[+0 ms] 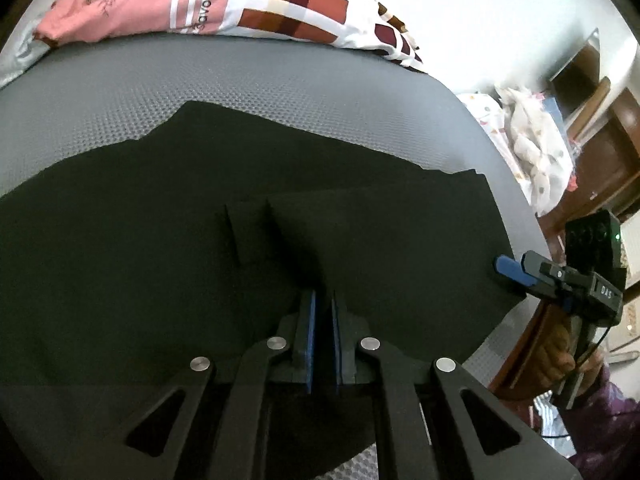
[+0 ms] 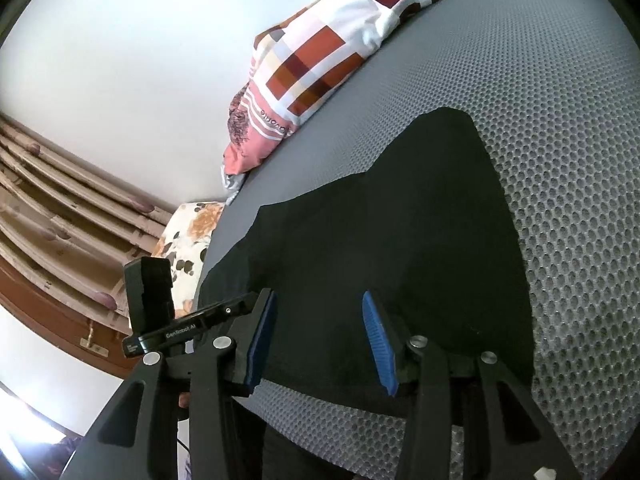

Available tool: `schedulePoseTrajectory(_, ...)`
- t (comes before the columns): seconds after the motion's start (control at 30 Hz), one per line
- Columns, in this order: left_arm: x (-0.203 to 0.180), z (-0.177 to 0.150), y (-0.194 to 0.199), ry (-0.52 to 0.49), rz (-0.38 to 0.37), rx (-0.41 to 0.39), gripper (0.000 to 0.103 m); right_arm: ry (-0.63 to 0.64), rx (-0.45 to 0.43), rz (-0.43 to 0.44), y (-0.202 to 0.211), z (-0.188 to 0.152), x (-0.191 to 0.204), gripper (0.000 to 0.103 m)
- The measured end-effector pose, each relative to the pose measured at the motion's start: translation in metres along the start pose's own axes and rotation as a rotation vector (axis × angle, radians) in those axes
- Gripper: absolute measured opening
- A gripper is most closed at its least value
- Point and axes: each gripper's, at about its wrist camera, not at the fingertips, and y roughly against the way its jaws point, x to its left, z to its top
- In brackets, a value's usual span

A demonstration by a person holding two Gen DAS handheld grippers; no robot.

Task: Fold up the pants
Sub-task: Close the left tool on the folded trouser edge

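Black pants [image 1: 160,220] lie spread on a grey mesh mattress [image 1: 280,80]. My left gripper [image 1: 323,300] is shut on a raised fold of the pants near their near edge; the pinched cloth stands up in a ridge ahead of the pads. My right gripper [image 2: 318,312] is open, its blue pads [image 2: 378,340] hovering over the near edge of the pants [image 2: 400,240], holding nothing. In the left wrist view the right gripper [image 1: 516,270] sits at the pants' right edge. The left gripper's body [image 2: 192,320] shows at left in the right wrist view.
A patchwork quilt and pink pillow [image 1: 200,4] lie along the far side of the mattress by a white wall. Patterned bedding [image 1: 532,144] and wooden furniture [image 1: 608,148] stand to the right. Curtains [image 2: 60,200] and a floral cushion [image 2: 188,240] are at the left.
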Motion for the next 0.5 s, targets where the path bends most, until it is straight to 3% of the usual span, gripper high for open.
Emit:
schedulePoseTrajectory(0.23, -0.007, -0.005, 0.025, 0.002, 0.038, -0.064, 0.007, -0.022, -0.016, 0.031, 0.002, 0.002, -0.003, 0.043)
schedulePoseTrajectory(0.5, 0.002, -0.011, 0.009, 0.014, 0.117, -0.041, 0.007, 0.001, -0.006, 0.029, -0.002, -0.002, 0.0, 0.044)
